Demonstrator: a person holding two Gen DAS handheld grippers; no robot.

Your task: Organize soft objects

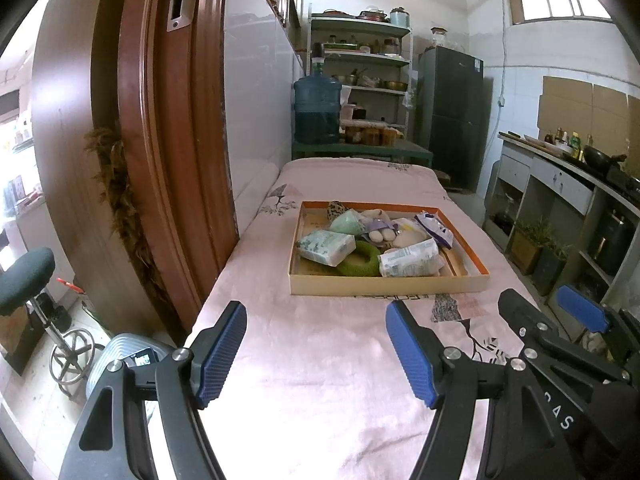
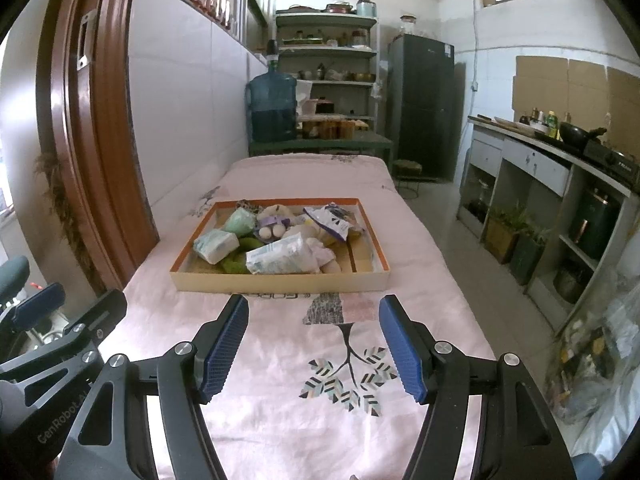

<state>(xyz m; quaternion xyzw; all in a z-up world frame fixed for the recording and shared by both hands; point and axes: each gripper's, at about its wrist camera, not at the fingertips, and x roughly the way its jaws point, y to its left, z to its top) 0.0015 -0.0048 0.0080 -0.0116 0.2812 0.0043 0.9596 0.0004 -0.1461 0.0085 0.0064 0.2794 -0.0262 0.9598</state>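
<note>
From your left wrist, your left hand-held gripper (image 1: 316,354) hangs spread wide over the near end of the counter (image 1: 320,380), nothing between its blue pads (image 1: 220,354). The counter wears a pink cloth. The shallow cardboard tray (image 1: 384,285) sits mid-counter, slightly toward the right edge, holding the soft objects: a pale green tissue pack (image 1: 326,246) at its left, a green fuzzy ring (image 1: 362,260) beside it, a white wipes pack (image 1: 408,263) at the near side, a purple-and-white pouch (image 1: 436,229) toward the far right. Your right hand-held gripper (image 1: 556,312) shows at the right edge, also apart.

From your right wrist, the right hand-held gripper (image 2: 314,350) is spread, empty, short of the tray (image 2: 280,282). The left hand-held gripper (image 2: 76,308) stands at the left edge.
</note>
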